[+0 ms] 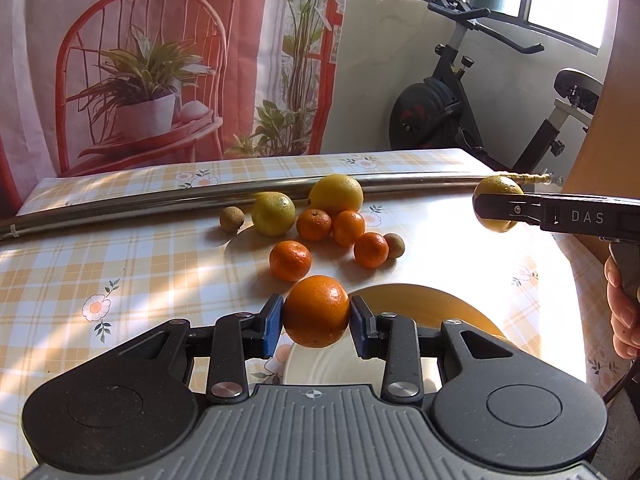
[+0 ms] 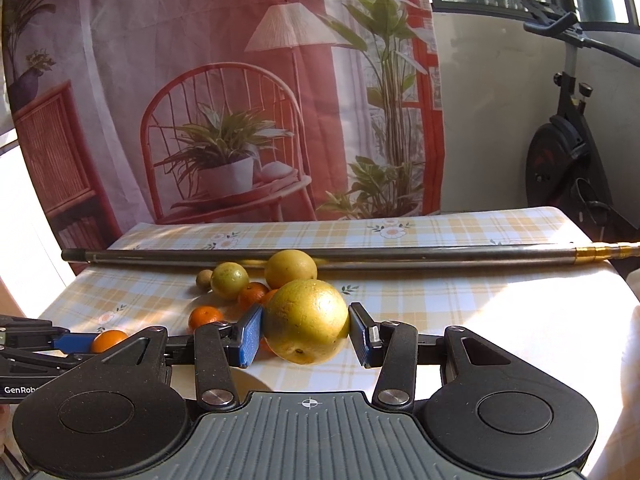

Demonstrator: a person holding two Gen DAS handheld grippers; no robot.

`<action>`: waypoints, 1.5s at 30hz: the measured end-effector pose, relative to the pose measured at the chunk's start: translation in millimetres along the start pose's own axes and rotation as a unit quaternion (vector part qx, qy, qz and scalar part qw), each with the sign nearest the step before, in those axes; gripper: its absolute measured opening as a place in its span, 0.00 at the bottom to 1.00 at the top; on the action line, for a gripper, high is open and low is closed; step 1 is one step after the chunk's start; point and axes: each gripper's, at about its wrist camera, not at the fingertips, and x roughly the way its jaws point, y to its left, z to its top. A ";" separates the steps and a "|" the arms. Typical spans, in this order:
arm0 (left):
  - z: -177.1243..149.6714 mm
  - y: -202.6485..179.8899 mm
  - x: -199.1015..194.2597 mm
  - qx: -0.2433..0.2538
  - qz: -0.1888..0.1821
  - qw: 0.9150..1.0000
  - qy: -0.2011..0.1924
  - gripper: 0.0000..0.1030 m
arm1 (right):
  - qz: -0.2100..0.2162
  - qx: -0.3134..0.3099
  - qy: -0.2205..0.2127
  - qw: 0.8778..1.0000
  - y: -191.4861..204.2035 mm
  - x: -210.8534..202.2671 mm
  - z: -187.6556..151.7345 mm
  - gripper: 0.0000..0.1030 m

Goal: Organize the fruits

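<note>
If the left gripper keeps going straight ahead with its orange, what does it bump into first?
Probably the nearest small tangerine, on the table just beyond the orange held in the left gripper. Depth is hard to judge; the gripper may be high enough to pass over it toward the fruit cluster behind.

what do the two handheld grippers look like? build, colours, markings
Both alike: the left gripper and right gripper have black linkage arms with silver pivot bolts, blue ribbed pads on the jaws, and a grey ribbed body with a crosshair mark. White "DAS" and "GenRob" lettering shows on their sides.
</note>
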 end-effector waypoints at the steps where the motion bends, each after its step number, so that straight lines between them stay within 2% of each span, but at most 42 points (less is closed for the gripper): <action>1: -0.6 -1.2 0.5 0.003 -0.001 1.000 0.002 0.36 | 0.002 -0.003 0.004 1.000 1.6 0.9 -0.3 0.41; 25: -17.7 -15.1 24.4 0.040 0.006 0.996 0.073 0.36 | 0.011 -0.006 0.037 0.999 6.0 12.2 -5.3 0.41; 34: -20.7 -15.4 30.1 0.035 0.002 0.995 0.096 0.36 | 0.010 0.001 0.047 0.999 3.8 13.5 -5.5 0.41; 45: -19.3 -12.6 33.5 0.017 -0.005 0.995 0.099 0.37 | 0.015 -0.009 0.080 0.997 3.9 22.5 -6.2 0.41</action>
